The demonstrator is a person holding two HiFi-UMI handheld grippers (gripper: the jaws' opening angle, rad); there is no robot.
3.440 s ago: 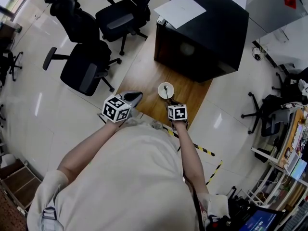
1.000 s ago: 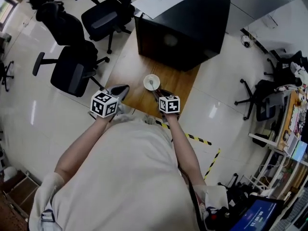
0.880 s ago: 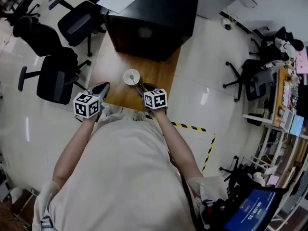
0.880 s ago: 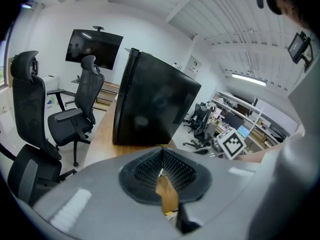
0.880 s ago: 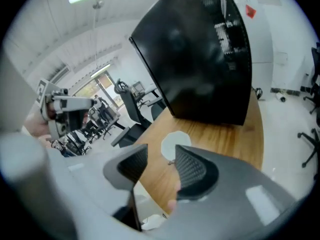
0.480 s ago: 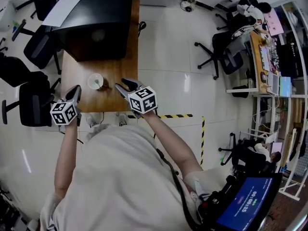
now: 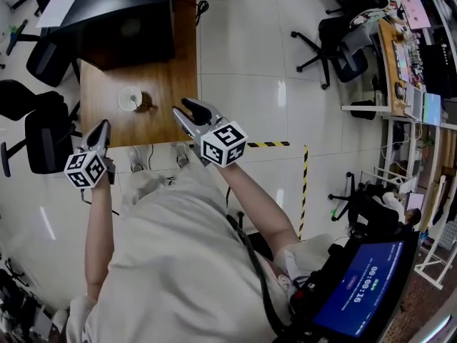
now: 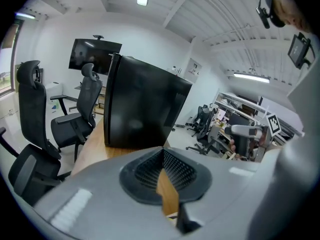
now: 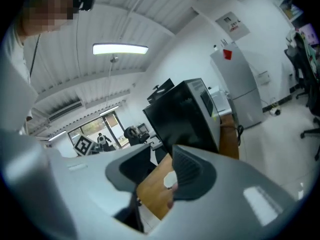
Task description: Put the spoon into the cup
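Reckoning the spoon (image 7: 141, 104) already sits in the cup (image 7: 130, 98), we hold the right gripper (image 7: 181, 106) empty, jaws apart but just narrowing, and the left gripper (image 7: 104, 124) pressed together; next, withdraw.

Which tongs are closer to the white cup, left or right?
Left. The left tongs sit just below-left of the cup, at the table edge; the right tongs, empty, jaws having just closed partway, are farther to its right.
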